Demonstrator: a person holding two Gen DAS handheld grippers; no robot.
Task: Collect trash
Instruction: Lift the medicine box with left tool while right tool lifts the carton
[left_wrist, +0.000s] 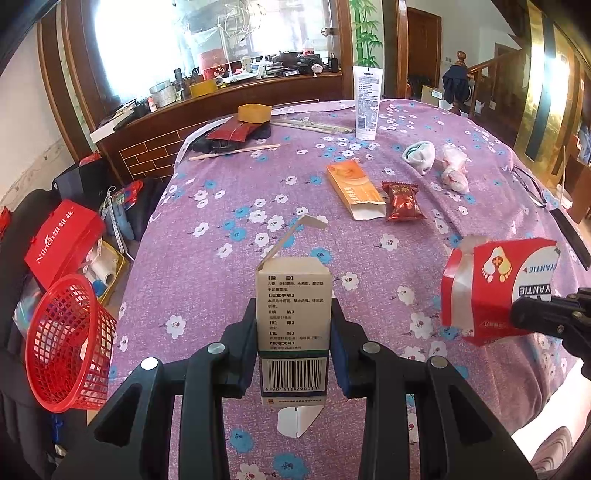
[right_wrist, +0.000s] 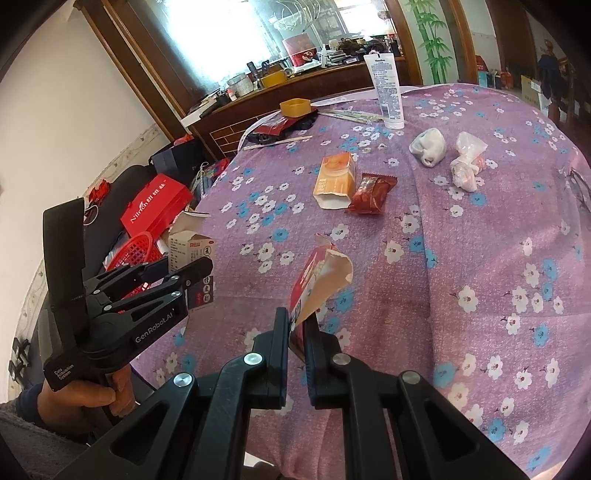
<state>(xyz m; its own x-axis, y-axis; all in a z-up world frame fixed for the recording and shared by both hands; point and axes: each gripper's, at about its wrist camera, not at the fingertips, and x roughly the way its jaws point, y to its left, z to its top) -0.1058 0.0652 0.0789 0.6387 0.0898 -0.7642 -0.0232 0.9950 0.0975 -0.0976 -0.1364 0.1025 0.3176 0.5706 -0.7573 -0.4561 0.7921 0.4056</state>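
Beyond both pairs of fingers spreads the worktop, draped in a purple flowered cloth, with an orange carton, a red sweet wrapper, a balled sock and a crumpled plastic bag lying well ahead. Off to the left of the left gripper, below the worktop edge, sits a red mesh basket, probably the bin. That gripper is clamped on an upright white medicine box, barcode facing the camera, Chinese print too small to read. The right gripper pinches a flattened red-and-white box, lettered "YANTIE". Its grip looks thin, on one edge, so the box may slip or swing loose in transit; either drop could miss the tilted basket. A red bag beside it reads "Nilrich".
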